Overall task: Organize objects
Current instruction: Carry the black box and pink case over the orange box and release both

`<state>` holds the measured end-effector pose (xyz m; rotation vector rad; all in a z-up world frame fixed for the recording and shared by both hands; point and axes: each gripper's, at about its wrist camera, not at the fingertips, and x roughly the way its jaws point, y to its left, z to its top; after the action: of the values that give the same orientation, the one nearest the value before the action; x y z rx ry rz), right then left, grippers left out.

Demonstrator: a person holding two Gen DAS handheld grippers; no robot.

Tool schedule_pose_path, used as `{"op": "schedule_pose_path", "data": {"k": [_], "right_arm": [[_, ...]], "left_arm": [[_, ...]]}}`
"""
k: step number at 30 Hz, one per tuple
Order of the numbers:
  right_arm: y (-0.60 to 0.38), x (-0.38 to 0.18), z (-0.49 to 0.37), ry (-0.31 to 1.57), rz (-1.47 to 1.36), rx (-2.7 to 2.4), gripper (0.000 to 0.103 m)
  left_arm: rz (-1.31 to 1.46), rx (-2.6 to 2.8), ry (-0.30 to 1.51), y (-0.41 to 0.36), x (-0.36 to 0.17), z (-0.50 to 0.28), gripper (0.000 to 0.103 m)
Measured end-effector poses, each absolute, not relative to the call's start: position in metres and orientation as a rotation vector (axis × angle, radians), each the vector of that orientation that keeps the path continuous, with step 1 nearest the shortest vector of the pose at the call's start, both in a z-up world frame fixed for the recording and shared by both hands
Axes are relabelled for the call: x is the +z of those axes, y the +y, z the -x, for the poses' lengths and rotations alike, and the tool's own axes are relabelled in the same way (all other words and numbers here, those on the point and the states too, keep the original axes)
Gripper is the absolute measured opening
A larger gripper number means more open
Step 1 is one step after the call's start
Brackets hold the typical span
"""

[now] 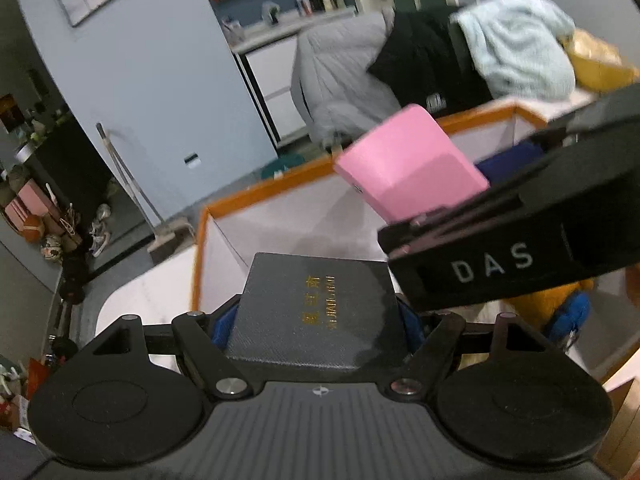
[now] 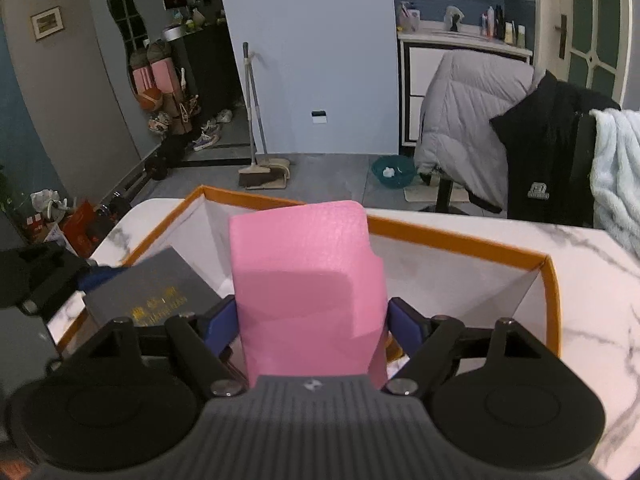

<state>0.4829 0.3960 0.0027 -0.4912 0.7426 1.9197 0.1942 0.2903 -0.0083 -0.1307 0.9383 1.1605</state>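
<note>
Both boxes held over the orange-rimmed tray, ready to be set in.

Lower each level to the tray floor before letting go. The left gripper clamps the dark box, seemingly over the tray's left corner; the right gripper pinches the pink box, tilted above its middle.

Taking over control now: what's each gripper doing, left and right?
Left gripper: shut on the dark grey box, over the orange-rimmed box.
Right gripper: shut on the pink block.
</note>
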Motion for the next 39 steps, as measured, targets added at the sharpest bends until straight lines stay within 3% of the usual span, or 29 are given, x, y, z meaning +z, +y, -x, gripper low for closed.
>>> {"op": "schedule_pose_path", "data": {"k": [7, 39], "right_arm": [[0.398, 0.0, -0.496, 0.751, 0.459, 1.943, 0.084], [0.33, 0.051, -0.517, 0.559, 0.606, 2.222, 0.088]], "left_arm": [[0.06, 1.182, 1.007, 0.283, -0.02, -0.202, 0.093], [0.067, 1.252, 0.86, 0.216, 0.048, -0.157, 0.096]]}}
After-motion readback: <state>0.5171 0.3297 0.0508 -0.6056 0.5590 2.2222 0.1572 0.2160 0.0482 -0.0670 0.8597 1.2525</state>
